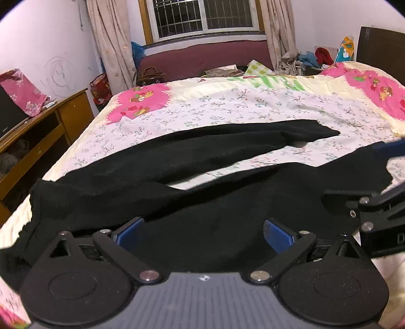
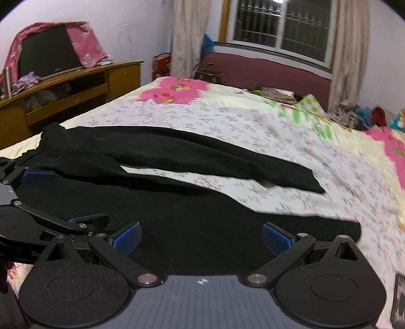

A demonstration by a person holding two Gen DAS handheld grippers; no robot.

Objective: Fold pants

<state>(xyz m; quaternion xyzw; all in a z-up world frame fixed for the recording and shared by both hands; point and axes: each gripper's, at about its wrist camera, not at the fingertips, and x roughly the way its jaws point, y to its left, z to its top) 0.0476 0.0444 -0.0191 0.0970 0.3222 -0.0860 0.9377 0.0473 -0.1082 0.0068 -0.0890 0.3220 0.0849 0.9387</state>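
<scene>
Black pants (image 1: 192,154) spread across a floral bedsheet (image 1: 227,106), waistband toward the left edge of the bed, two legs running rightward with a wedge of sheet showing between them. Far leg lying flat, its cuff ending well right of centre. Near leg draped directly ahead of both grippers, filling the space between their blue pads.

Left gripper (image 1: 203,234) low over the upper part of the near leg, fingers spread wide, pads apart with dark cloth between them but not pinched. Right gripper (image 2: 201,238) likewise splayed open over the near leg closer to its cuff, nothing clamped. Each tool visible at the edge of the other's view: right one entering from the right side of the left wrist camera, left one from the left side of the right wrist camera.

Beyond the bed, a wooden cabinet (image 2: 76,86) against the left wall, a barred window (image 1: 202,15) flanked by pale curtains (image 1: 111,40), and a heap of coloured clothes (image 1: 319,58) at far right. Right wrist view slightly blurred.
</scene>
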